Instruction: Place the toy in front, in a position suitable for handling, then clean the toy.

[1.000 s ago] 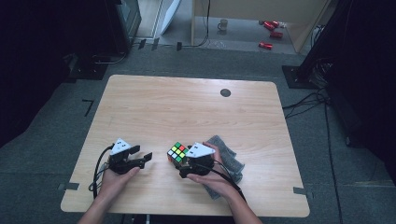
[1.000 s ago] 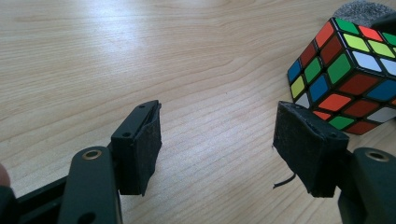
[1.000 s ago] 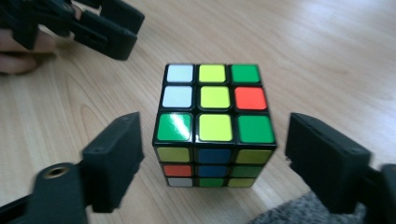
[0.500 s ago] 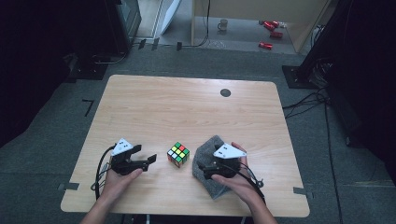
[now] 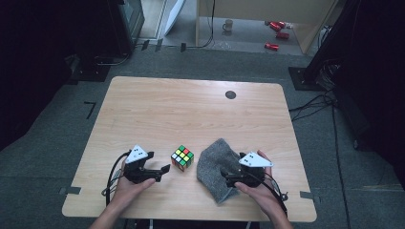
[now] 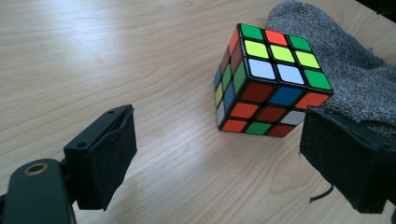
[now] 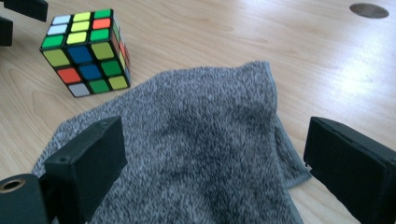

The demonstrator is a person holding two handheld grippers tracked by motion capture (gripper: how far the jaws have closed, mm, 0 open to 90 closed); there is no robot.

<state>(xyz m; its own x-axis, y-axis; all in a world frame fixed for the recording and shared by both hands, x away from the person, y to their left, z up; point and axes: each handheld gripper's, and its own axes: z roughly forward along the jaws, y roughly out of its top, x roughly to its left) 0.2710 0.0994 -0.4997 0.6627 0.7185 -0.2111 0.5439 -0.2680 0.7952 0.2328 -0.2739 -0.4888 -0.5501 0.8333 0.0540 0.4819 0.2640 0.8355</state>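
Observation:
A scrambled puzzle cube [image 5: 182, 158] stands on the wooden table [image 5: 191, 114] near its front edge. A crumpled grey cloth [image 5: 216, 167] lies right of the cube. My left gripper [image 5: 160, 164] points at the cube from the left, a short gap away. Its jaws have just been opening and hold nothing. In the left gripper view the cube [image 6: 266, 79] sits beyond my left gripper [image 6: 219, 140], with the cloth [image 6: 355, 70] behind. My right gripper [image 5: 228, 175] hovers over the cloth [image 7: 201, 140], jaws just opening, pads apart from it. The cube [image 7: 86, 51] is at the upper left.
A dark round hole [image 5: 230, 94] marks the table's far right part. The table's front edge runs close under both hands. Cables trail from the grippers toward the person. A mug [image 5: 229, 24] and red items [image 5: 272, 46] lie on the floor beyond.
My right gripper has left the cube and moved right, over the cloth. The cloth now lies spread closer to the cube. My left gripper's jaws have opened wider; the cube stands free.

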